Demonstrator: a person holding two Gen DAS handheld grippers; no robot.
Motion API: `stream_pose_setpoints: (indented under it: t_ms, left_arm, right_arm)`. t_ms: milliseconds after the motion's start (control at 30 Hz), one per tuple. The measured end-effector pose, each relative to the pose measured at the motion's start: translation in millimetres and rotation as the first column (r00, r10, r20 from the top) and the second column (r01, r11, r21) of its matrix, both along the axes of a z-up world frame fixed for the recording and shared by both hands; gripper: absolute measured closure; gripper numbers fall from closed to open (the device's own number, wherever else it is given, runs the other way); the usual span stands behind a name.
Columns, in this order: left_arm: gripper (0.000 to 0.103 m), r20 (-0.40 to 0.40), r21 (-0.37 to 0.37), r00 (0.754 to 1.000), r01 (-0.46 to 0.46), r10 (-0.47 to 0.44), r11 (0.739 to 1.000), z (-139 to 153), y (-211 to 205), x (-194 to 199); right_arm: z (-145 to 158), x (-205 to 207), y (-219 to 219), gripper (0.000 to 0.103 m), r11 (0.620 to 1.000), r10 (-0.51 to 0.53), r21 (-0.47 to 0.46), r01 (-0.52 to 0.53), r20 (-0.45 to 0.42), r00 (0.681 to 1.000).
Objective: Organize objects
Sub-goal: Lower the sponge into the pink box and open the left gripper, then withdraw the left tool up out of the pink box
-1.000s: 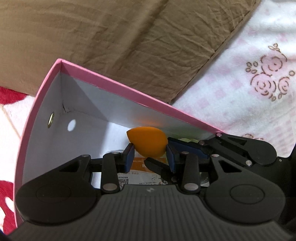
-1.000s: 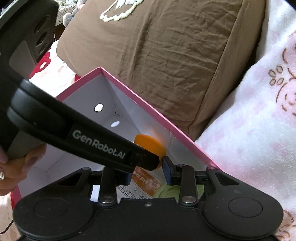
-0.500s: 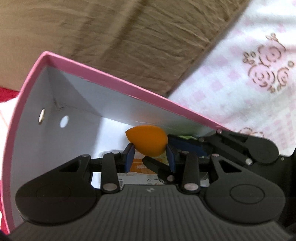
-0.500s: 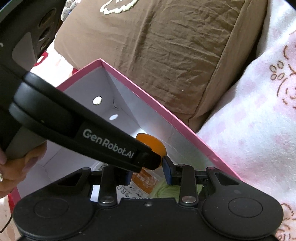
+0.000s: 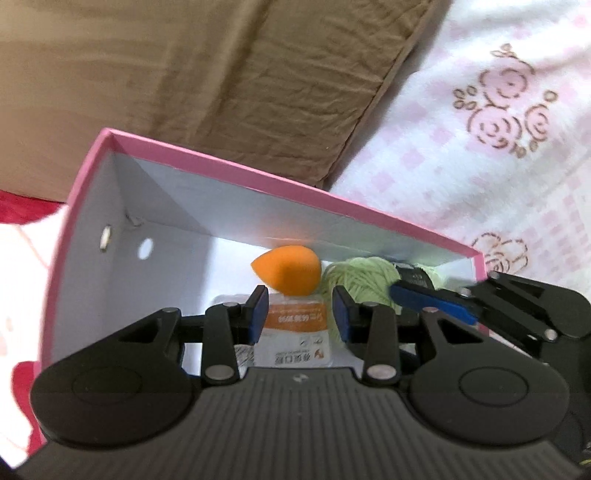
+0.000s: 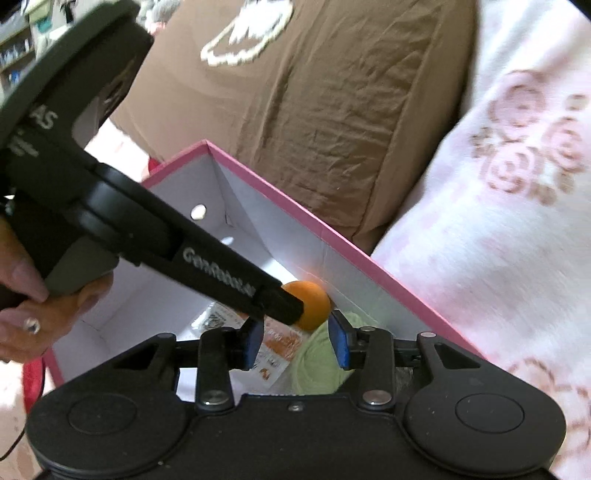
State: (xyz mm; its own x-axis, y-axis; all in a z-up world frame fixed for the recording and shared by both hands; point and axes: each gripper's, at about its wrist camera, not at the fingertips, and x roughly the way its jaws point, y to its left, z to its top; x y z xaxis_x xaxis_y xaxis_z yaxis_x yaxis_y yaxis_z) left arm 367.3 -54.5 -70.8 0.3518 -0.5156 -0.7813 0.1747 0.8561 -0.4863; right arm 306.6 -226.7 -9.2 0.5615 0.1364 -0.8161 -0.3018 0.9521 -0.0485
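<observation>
Both the left claw and the right claw are spread apart, gripping nothing, angled close together.

Brown pillow, wrinkled, white embroidered motif on it. White-pink checked blanket, fleecy, brown rose print. Red-white fabric at left. Shelves, blurred, top left.

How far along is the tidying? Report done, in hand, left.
Done: the orange sponge, green yarn and packet lie inside the pink box. In hand: nothing; the left gripper and right gripper are both open over the box. Left: cannot tell, as these views show little beyond the box.
</observation>
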Motion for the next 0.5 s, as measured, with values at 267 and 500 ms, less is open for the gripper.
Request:
stream_pose_setpoints:
  t_ms: [267, 500]
  left_arm:
    - [0.062, 0.062, 0.007, 0.998, -0.016, 0.016, 1.0, 30.9, 17.4, -41.4]
    - [0.058, 0.122, 0.045, 0.993, -0.003, -0.003, 0.999, 57.0, 12.1, -76.2]
  right_arm:
    - [27.6, -29.3, 0.9, 0.053, 0.997, -0.035, 0.07, 0.03, 0.078, 0.996]
    - [44.2, -69.5, 9.8, 0.05, 0.996, -0.058, 0.078, 0.049, 0.119, 0.991]
